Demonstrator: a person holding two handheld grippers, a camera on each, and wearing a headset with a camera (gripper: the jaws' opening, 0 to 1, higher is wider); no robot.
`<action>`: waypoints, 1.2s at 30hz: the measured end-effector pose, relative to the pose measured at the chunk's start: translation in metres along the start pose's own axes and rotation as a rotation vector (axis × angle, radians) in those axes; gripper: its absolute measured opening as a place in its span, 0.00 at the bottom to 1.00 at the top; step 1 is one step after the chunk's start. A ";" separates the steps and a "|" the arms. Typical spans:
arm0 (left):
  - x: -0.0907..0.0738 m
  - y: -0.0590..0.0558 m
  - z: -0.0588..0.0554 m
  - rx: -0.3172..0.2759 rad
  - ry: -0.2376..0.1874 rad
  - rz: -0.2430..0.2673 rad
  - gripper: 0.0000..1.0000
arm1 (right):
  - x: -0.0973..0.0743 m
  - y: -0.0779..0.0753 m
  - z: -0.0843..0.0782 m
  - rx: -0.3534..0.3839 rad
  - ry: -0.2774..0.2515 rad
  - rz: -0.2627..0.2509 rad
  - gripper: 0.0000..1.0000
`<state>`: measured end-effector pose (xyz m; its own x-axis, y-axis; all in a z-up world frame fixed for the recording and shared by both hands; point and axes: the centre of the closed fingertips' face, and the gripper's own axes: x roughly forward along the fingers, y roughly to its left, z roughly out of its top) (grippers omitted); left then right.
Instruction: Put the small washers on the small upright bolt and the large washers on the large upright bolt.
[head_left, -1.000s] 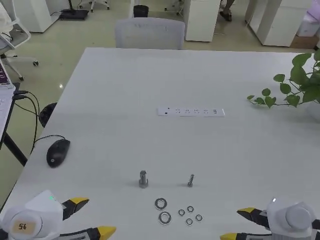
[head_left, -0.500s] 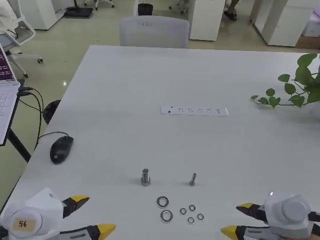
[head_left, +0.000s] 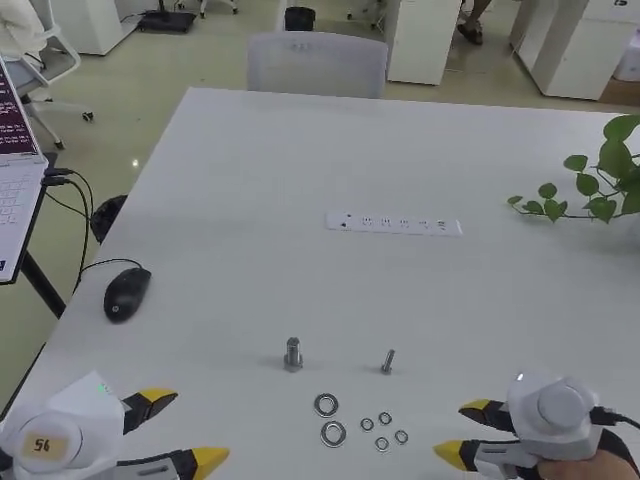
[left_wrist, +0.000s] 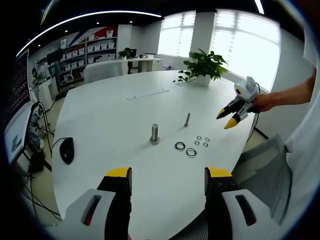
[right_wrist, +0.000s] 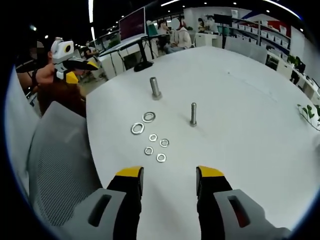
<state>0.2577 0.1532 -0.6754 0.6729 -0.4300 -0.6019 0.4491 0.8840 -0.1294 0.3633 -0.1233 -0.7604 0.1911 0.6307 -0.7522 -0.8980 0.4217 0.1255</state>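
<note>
Washers flat on table, between left gripper and right gripper | both jaws apart, empty | right sits nearer

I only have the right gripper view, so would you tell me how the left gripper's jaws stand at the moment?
Observer: In the left gripper view the left gripper has its jaws wide apart with nothing between them.
Operator: Thank you. And where does mine sit, seen from outside?
Observer: In the head view the right gripper sits to the right of the small washers, tips pointing towards them, not touching.
Operator: Does anything lie further out from the person?
Observer: A white power strip lies flat well beyond the large bolt and the small bolt.
</note>
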 end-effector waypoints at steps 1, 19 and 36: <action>0.000 0.000 0.000 0.000 0.000 0.000 0.58 | 0.003 0.000 0.001 -0.008 0.007 0.007 0.43; -0.001 -0.002 0.002 0.006 -0.004 0.004 0.58 | 0.045 0.011 0.000 -0.235 0.176 0.105 0.32; -0.004 0.000 0.000 -0.005 -0.008 0.014 0.58 | 0.071 0.020 -0.019 -0.373 0.307 0.153 0.25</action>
<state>0.2550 0.1547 -0.6729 0.6835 -0.4193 -0.5976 0.4368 0.8908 -0.1253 0.3515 -0.0830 -0.8237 -0.0292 0.4231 -0.9056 -0.9977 0.0425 0.0520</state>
